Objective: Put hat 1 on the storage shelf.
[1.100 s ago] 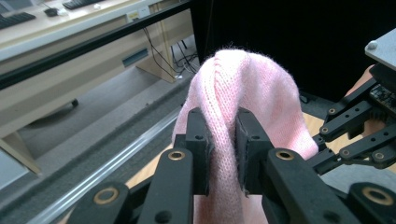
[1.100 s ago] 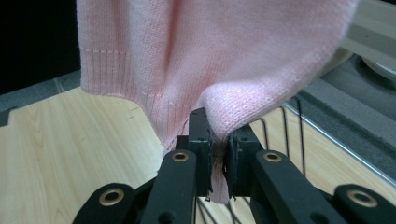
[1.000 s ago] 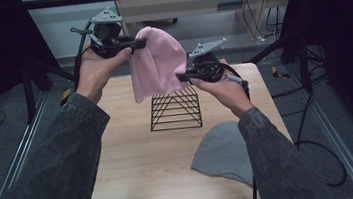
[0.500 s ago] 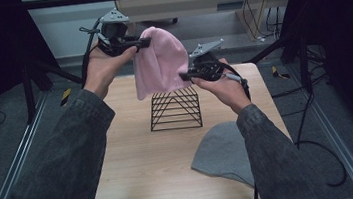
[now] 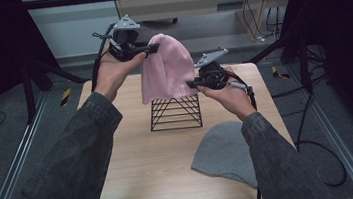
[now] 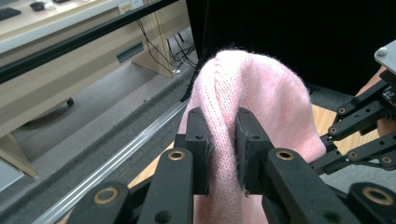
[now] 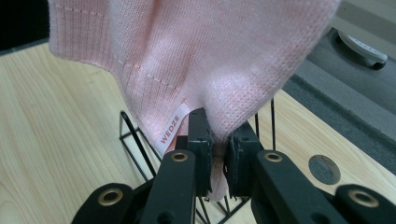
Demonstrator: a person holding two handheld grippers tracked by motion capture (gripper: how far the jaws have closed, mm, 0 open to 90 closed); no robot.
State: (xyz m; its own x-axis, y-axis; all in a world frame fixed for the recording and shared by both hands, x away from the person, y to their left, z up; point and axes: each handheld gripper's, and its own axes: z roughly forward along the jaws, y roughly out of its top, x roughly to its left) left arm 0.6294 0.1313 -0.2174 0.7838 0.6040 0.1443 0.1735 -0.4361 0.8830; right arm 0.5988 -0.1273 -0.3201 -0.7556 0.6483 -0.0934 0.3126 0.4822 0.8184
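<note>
Both grippers, left (image 5: 152, 48) and right (image 5: 192, 83), clamp pink beanie (image 5: 166, 70) above wire rack (image 5: 176, 112); next, lower it over the peak.

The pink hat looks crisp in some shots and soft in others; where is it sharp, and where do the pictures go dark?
Left gripper view: the pink hat shows sharp knit, with a black backdrop behind it. Right gripper view: its weave and the label read clearly, though a pale washed-out patch sits mid-fabric. High view: softer overall, both sides fall into darkness, while the table is evenly lit.
</note>
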